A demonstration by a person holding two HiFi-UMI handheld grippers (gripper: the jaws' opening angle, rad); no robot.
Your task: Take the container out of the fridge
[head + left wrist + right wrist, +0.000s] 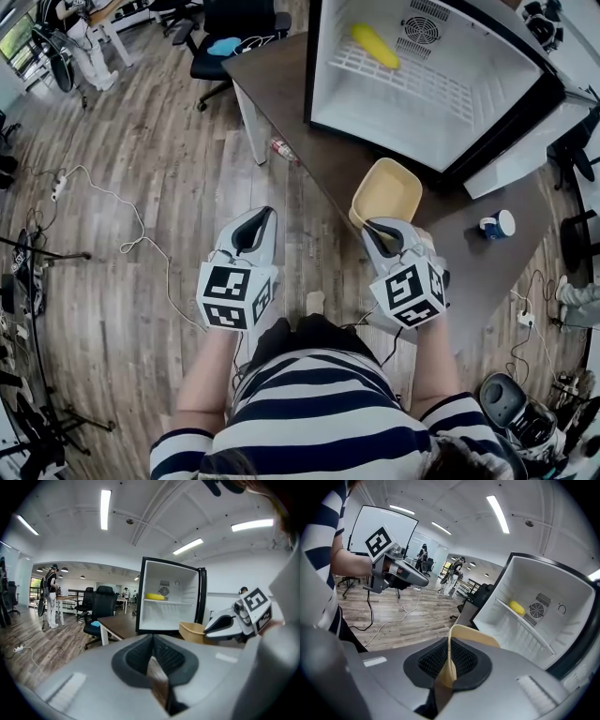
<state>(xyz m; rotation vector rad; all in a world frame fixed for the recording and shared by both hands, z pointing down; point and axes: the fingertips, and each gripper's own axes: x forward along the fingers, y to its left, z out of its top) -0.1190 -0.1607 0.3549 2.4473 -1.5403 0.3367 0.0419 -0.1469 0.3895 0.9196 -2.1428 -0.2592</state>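
Beige plastic container (386, 192) was outside fridge (328, 56), just in front of its open front, over worktop (319, 141) edge. Right tool (384, 227) was clamped on container's near rim, wall pinched between pads. Left tool (258, 220) was well clear of fridge front, over floor, jaws together, nothing between. Yellow item (375, 45) lay on fridge shelf. Blue-white cup (497, 225) stood on worktop near fridge front.

The right gripper (394, 232) covers the near rim of the container (386, 187) in the head view; in the right gripper view the gripper's own body hides the container's base. The fridge (323, 66) runs off the picture's top edge. A yellow item (375, 45) on its shelf is too small to identify.
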